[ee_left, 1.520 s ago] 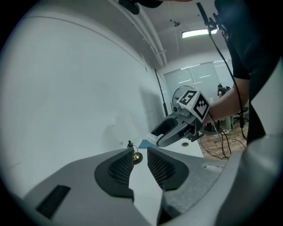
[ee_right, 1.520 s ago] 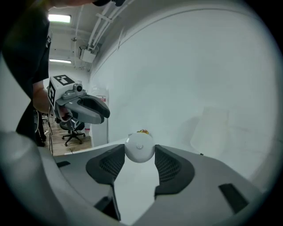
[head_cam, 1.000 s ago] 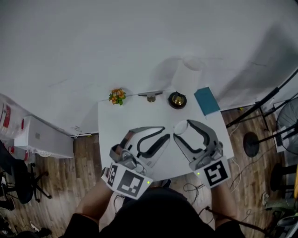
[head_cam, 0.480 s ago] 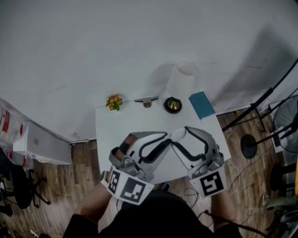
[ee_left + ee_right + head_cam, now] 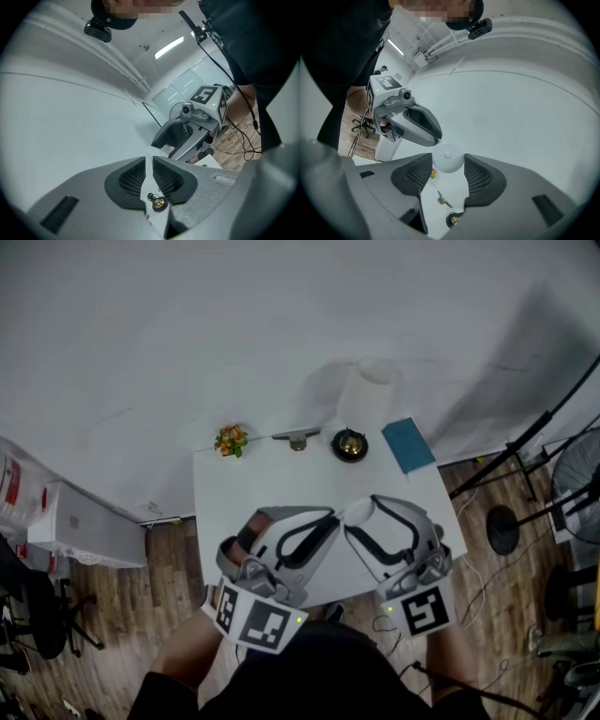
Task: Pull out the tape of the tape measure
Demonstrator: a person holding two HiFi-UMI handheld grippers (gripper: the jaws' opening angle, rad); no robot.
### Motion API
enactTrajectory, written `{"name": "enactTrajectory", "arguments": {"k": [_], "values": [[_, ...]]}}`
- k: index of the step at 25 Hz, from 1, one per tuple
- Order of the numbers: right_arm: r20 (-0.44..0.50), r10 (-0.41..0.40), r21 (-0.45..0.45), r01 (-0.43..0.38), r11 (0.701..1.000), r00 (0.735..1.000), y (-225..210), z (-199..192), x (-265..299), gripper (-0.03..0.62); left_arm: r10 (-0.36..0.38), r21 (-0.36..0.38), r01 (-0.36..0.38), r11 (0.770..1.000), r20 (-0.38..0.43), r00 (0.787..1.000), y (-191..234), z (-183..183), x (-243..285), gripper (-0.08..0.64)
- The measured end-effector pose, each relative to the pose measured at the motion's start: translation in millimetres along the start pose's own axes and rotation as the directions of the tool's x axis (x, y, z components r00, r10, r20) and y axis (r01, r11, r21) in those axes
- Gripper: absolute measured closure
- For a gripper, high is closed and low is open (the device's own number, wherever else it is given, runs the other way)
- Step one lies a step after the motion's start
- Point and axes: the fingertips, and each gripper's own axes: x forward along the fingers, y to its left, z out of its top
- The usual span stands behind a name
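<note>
Now the grippers meet tip to tip, and the pull looks ready to start.

Right gripper (image 5: 448, 158) stands wide, clamped round the white tape measure (image 5: 360, 512), which it holds above the surface (image 5: 234, 486). Left gripper (image 5: 149, 161), apart from it a second ago, has come across and is pinched almost together on what looks like the tape end (image 5: 151, 151) at the case's rim. No tape shows drawn out yet.

White table (image 5: 225, 493); flowers (image 5: 232, 439), brass bell (image 5: 350, 444), teal book (image 5: 408, 444) at far edge.
</note>
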Motion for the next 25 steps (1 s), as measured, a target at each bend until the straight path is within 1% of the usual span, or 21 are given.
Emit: {"name": "enactTrajectory", "arguments": {"k": [4, 6, 8, 13, 18, 25], "values": [[0.002, 0.008, 0.002, -0.008, 1.000, 1.000, 5, 2, -2, 0.373, 0.011, -0.007, -0.010, 1.000, 0.007, 1.000, 0, 1, -5, 0.520], [0.001, 0.011, -0.003, -0.011, 1.000, 1.000, 6, 3, -1, 0.373, 0.001, -0.012, -0.001, 1.000, 0.011, 1.000, 0, 1, -6, 0.523], [-0.005, 0.015, -0.013, -0.015, 1.000, 1.000, 7, 2, 0, 0.373, -0.016, -0.002, 0.016, 1.000, 0.014, 1.000, -3, 2, -5, 0.522], [-0.018, 0.011, -0.047, -0.012, 0.999, 1.000, 10, -1, 0, 0.373, -0.024, 0.020, 0.024, 1.000, -0.002, 1.000, -7, -2, -4, 0.528], [-0.016, 0.002, -0.034, -0.003, 0.999, 1.000, 8, -2, 0, 0.373, -0.031, 0.010, 0.031, 0.999, -0.007, 0.999, -7, -4, -1, 0.549], [-0.047, -0.018, -0.044, 0.016, 0.999, 0.999, 8, -14, 1, 0.376, -0.045, 0.016, 0.045, 0.999, -0.027, 0.999, -11, -12, 3, 0.549]]}}
